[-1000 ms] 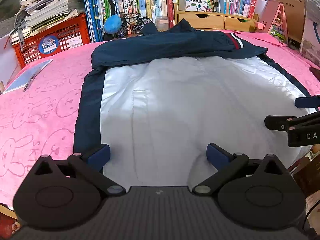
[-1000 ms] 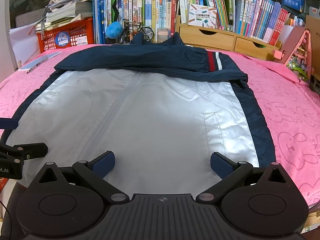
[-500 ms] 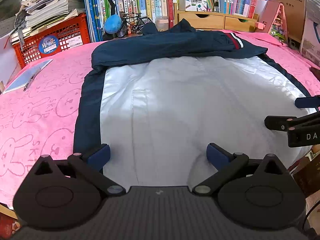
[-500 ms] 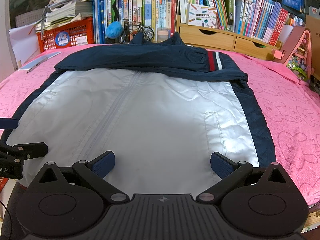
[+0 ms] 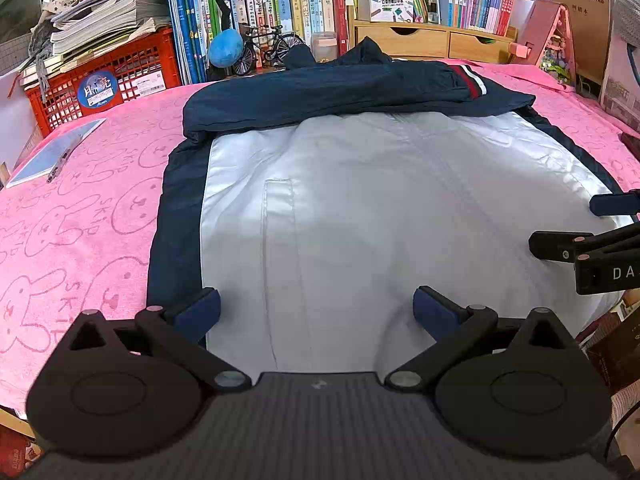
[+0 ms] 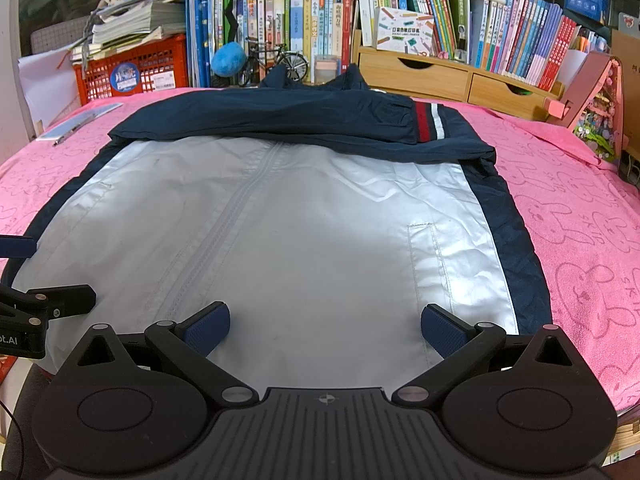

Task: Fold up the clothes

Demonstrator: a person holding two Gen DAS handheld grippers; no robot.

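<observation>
A jacket point(image 5: 360, 208) point(image 6: 288, 232) lies flat on the pink cover, white in the front panel with navy side bands. Its navy sleeves point(image 5: 340, 88) point(image 6: 304, 120) are folded across the chest, one cuff striped red and white. My left gripper point(image 5: 316, 308) stands open over the jacket's near hem, left of the middle, nothing between its blue pads. Over the hem further right, my right gripper point(image 6: 326, 326) is open too and holds nothing. Each gripper shows at the edge of the other's view: the right gripper point(image 5: 592, 236), the left gripper point(image 6: 32, 280).
The pink rabbit-print cover point(image 5: 80, 220) point(image 6: 580, 240) spreads to both sides of the jacket. A notepad with a pen point(image 5: 52, 156) lies at the far left. A red crate point(image 5: 100, 76), books, a model bicycle point(image 5: 264, 50) and wooden drawers point(image 6: 440, 72) line the back.
</observation>
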